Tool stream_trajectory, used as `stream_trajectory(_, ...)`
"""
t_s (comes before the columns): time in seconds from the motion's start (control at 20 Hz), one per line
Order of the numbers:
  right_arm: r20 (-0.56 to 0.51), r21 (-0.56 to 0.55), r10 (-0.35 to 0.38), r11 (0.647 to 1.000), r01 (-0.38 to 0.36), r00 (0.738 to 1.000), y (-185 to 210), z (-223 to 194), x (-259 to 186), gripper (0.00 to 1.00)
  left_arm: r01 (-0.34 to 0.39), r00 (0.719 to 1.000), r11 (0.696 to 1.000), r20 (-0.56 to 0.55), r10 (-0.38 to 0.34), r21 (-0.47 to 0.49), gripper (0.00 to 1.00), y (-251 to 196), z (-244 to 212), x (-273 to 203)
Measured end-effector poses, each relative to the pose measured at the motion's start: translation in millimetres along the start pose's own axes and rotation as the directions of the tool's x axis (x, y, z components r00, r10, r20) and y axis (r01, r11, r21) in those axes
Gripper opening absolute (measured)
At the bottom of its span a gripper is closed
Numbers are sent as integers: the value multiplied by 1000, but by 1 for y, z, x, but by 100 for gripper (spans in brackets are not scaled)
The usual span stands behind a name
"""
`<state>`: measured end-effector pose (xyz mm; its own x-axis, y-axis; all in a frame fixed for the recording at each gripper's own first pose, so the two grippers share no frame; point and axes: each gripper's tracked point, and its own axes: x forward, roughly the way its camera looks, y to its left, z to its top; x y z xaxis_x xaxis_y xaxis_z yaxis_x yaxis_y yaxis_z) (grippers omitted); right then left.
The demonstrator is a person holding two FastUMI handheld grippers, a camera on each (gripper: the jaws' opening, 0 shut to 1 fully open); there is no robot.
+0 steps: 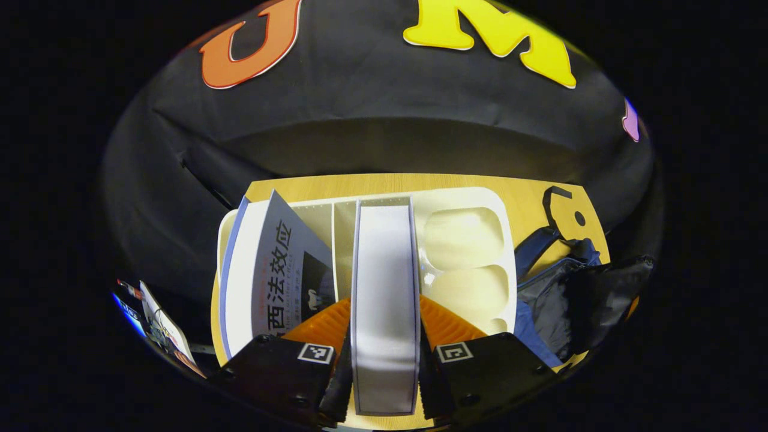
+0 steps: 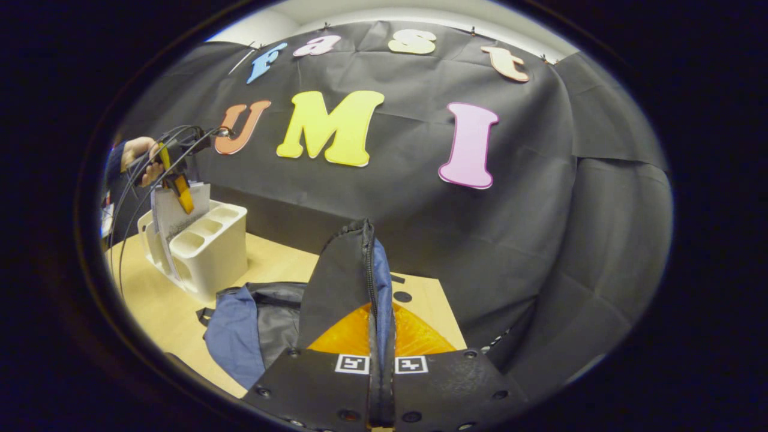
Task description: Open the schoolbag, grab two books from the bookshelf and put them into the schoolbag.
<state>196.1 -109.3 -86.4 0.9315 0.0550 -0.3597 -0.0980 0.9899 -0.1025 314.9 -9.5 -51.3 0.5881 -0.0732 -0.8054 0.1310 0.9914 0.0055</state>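
In the left gripper view my left gripper (image 1: 384, 354) is shut on a white-edged book (image 1: 384, 288) that stands upright in the cream bookshelf (image 1: 480, 204). A second book (image 1: 264, 276) with a grey cover leans in the shelf's left slot. The blue and black schoolbag (image 1: 564, 294) lies to the right of the shelf. In the right gripper view my right gripper (image 2: 381, 360) is shut on the schoolbag's flap (image 2: 351, 270) and holds it raised. The bag's body (image 2: 252, 324) lies on the table. Farther left, a hand holds the left gripper (image 2: 180, 189) over the bookshelf (image 2: 210, 246).
The wooden table (image 2: 156, 312) bears the shelf and the bag, with its edge near the black cloth wall (image 2: 540, 228) behind. The shelf's right side has two empty cream cups (image 1: 465, 240). Cables (image 2: 129, 198) hang from the left gripper.
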Motion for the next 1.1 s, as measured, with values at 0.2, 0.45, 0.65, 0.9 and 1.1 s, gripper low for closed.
stream_trajectory(0.2, -2, -18, -4, 1000, 4, 1000, 7, -2, 0, 1, 0, 1000, 1000, 31, 0, 17, 46, 1, -11, -21)
stream_trajectory(0.45, -10, -10, -2, 1000, 2, 1000, 11, -2, 3, 1, -4, 995, 1000, 96, 2, 17, 46, 12, -26, -58)
stream_trajectory(0.65, -22, -12, -12, 1000, 11, 1000, 11, -3, 7, 1, 17, 991, 1000, 133, -16, -1, 46, 22, -53, -81)
stream_trajectory(0.9, -47, -6, -23, 1000, 23, 999, 11, -5, 11, 1, 75, 985, 996, 162, -66, -52, 46, 29, -97, -104)
stream_trajectory(1.1, -60, -14, -33, 999, 32, 998, 12, -5, 15, 1, 130, 982, 982, 158, -108, -138, 46, 33, -133, -114)
